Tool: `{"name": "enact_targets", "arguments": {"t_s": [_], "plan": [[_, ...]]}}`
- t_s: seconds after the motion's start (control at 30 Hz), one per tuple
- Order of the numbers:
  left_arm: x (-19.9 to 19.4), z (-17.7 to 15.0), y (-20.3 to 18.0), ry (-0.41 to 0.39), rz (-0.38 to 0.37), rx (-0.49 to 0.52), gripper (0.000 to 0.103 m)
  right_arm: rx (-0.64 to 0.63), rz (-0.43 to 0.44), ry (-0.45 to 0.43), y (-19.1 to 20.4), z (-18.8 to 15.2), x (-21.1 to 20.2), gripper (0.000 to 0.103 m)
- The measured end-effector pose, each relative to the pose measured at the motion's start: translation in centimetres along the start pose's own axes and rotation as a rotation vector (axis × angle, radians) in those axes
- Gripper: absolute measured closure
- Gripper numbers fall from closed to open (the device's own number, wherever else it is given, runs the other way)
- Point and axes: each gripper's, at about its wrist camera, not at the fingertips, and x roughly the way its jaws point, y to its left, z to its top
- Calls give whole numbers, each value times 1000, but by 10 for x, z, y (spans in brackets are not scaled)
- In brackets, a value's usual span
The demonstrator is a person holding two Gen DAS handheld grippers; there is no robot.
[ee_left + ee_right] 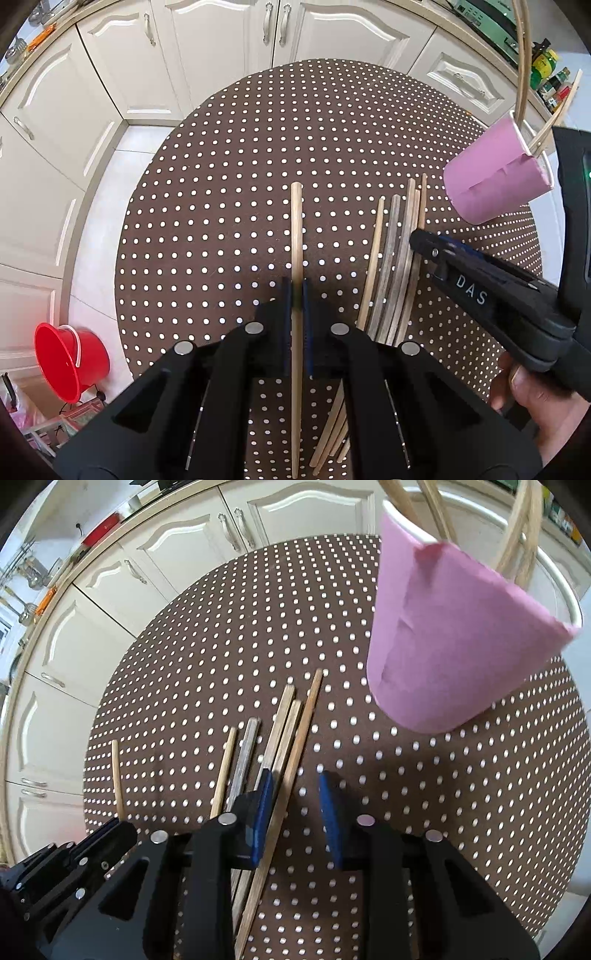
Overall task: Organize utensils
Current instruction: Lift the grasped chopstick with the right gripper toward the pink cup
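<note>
The left tongs (296, 295) are pressed together on a single pale chopstick (296, 229) — its shaft runs straight between the two blue pads, and its far end reaches out over the brown polka-dot table (229, 155).

Just to the right of it, a loose bundle of chopsticks (395, 258) lies on the table, some pale wood, some greyer, roughly parallel and fanned slightly at the far ends.

The right tongs (295, 805) hang over that bundle with a gap between their blue pads. The outermost chopstick (295, 753) passes between them, lying close against the left pad (264, 805) while the right pad stands clear of it, so nothing is pinched there. In the left wrist view a hand (532, 398) shows at the handle of the right tongs.

A pink cup (454, 635) stands on the table beyond the bundle, near its far ends — several chopsticks already stand in it, leaning out over the white rim.

Cream cabinet doors (207, 48) run behind the table, and a red bucket (70, 360) sits on the floor at the left.
</note>
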Motion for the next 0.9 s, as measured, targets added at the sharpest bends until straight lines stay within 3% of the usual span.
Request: {"name": "enact_targets", "arguments": {"t_s": [0.17,0.5,0.6,0.9], "plan": [[-8,-7,-3,-11,-8,5,97,36,47,4,-15,-11,-3,84],[-6,-5,-2,-14,-27,-6,97,26,-28,10,5,12,9,84],[-12,-3,-4,-24,-36,-4,97,5,-48,16,5,20,14,94],[-43,3,-16,-67,-69,18,97,37,187,61,-24,10,-11,98]]}}
